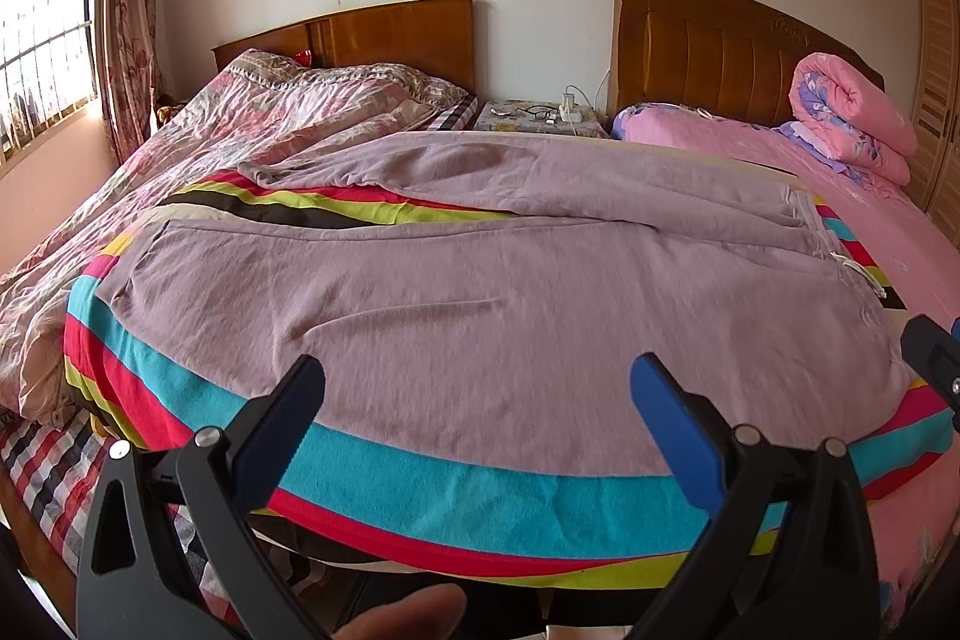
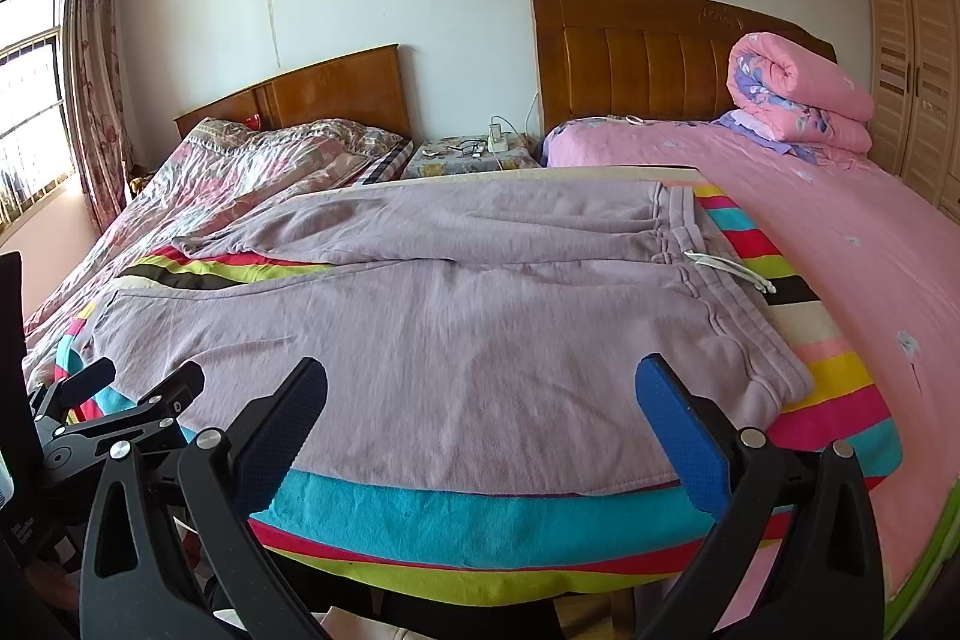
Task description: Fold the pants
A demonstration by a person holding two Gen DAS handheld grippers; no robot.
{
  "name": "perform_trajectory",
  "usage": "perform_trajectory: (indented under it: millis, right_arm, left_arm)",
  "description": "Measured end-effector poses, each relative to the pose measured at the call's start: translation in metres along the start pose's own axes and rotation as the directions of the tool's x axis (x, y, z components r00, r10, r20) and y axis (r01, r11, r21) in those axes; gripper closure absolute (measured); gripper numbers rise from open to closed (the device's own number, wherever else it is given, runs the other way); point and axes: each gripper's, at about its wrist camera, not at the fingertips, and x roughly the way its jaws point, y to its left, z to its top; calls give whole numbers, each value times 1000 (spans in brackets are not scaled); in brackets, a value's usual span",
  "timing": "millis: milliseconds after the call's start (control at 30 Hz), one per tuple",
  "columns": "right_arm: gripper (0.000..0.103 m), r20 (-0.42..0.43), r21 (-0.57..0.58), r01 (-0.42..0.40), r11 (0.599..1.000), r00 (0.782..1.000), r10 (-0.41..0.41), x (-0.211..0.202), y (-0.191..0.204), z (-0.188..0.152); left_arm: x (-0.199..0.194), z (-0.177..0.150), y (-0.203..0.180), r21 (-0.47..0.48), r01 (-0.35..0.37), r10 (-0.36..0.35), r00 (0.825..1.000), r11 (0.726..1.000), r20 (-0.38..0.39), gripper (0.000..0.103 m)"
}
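Both the left gripper (image 1: 477,403) and right gripper (image 2: 480,403) are held wide open, empty, near the pants (image 2: 420,328). Only one layer could be pinched, dragging the blanket (image 2: 480,520) along.

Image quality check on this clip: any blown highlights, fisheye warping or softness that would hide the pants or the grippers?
Left wrist view: the window is blown out white, and the pants bulge from fisheye but stay sharp and evenly lit. The left gripper is crisp; corners vignette black. Right wrist view: window overexposed too, wardrobe bowed, right gripper and waistband drawstring clear.
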Motion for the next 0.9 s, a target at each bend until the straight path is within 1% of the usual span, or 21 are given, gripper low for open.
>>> perform_trajectory:
  millis: [400,900]
  right_arm:
    - [4,-5,2,-1,1000,1000,1,1,-1,-3]
    - [4,-12,1,23,1000,1000,-23,1,-5,-2]
  left_arm:
    - [0,-2,-1,0,0,0,1000,1000,-5,1]
    - [-2,0,1,-15,15,-15,1000,1000,-5,1]
